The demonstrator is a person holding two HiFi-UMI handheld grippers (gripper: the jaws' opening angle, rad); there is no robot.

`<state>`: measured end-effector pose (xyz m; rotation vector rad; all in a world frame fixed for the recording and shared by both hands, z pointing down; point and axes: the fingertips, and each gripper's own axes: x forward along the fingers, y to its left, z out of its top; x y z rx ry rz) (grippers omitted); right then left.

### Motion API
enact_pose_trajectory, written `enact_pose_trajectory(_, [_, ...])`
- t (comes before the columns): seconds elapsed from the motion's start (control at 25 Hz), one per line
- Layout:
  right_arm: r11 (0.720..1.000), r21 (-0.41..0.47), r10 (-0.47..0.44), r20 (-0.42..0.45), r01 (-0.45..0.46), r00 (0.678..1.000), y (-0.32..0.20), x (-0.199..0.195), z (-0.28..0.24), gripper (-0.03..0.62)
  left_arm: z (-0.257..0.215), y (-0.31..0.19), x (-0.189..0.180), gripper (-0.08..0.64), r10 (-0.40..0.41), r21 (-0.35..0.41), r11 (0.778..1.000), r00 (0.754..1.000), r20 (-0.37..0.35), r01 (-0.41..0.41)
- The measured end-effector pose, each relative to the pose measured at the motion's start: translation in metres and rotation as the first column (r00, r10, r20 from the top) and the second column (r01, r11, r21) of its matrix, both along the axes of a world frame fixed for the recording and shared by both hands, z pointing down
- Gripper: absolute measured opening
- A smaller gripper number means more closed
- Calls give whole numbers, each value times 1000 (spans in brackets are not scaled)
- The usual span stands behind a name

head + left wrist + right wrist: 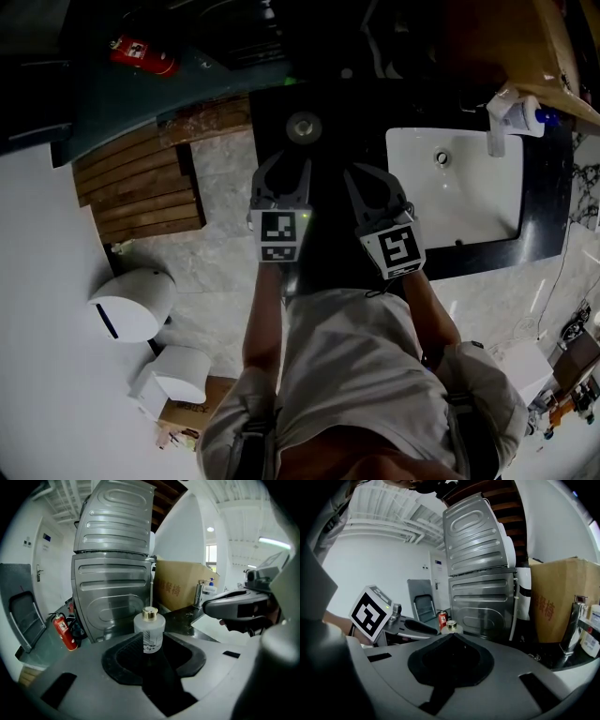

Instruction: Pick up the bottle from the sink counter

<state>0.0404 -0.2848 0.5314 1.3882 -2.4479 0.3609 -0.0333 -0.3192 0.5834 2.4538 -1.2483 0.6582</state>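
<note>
A small frosted glass bottle (150, 632) with a gold cap stands upright on the black sink counter (328, 234). From above, the bottle (303, 127) sits near the counter's far edge. My left gripper (151, 644) is open and points straight at it. The bottle stands at the mouth of the jaws, and the pads do not press on it. In the head view the left gripper (291, 169) is just short of the bottle. My right gripper (373, 178) hovers beside the left one, to its right. Its jaws (452, 637) meet at the tips with nothing between them; the bottle's cap (451, 625) peeks over them.
A white basin (469, 202) is set into the counter at the right, with a faucet (199, 595) and a soap dispenser (511, 117) behind it. Behind the counter stand grey metal appliances (115, 573) and a cardboard box (180, 590). A fire extinguisher (63, 630) stands on the floor at the left.
</note>
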Motion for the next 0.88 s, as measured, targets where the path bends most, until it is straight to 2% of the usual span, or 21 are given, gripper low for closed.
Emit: enact_pose_trajectory(0.88, [999,-38,23,-8,-23,1000,-3,10,16,-8,31,-26,15,273,10,-58,998,1000,12,-10])
